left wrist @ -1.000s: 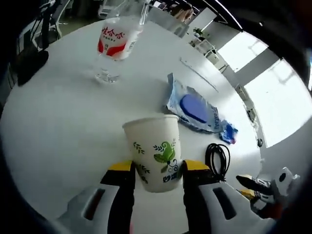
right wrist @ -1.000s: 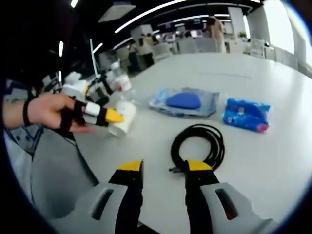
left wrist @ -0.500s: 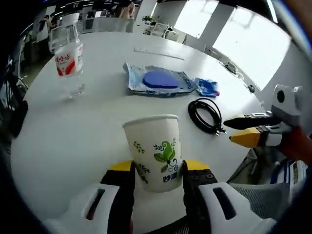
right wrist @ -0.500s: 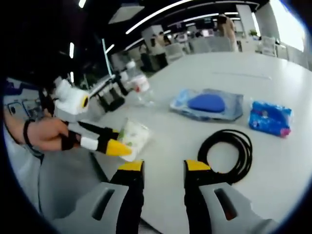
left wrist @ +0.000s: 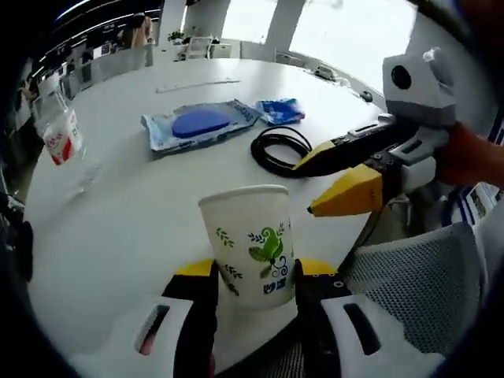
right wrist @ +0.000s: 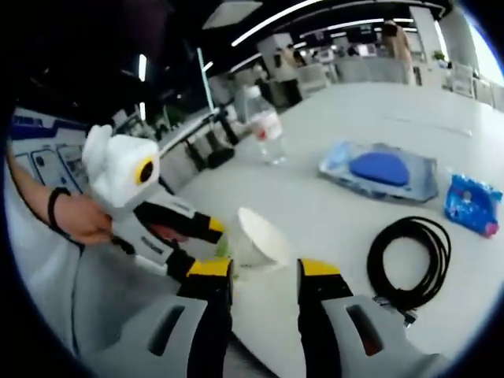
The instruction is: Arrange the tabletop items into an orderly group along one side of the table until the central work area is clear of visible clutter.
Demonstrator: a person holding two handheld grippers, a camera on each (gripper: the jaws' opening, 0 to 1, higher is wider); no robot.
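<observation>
In the left gripper view, a clear water bottle with a red label stands at the far left of the white round table. Next comes a blue-and-clear flat packet holding a blue oval, then a small blue pack just beside it. In front of those lies a coiled black cable. At the bottom centre, the left gripper has its yellow-tipped jaws clamped on either side of a white paper cup printed with green leaves; the cup is upright in this view, near the table's edge. To the right, the right gripper reaches in with its jaws parted and nothing between them, above a grey mesh chair.

In the right gripper view, a hand at the left holds the left gripper around the cup; the bottle, packet, cable and blue pack follow rightward
</observation>
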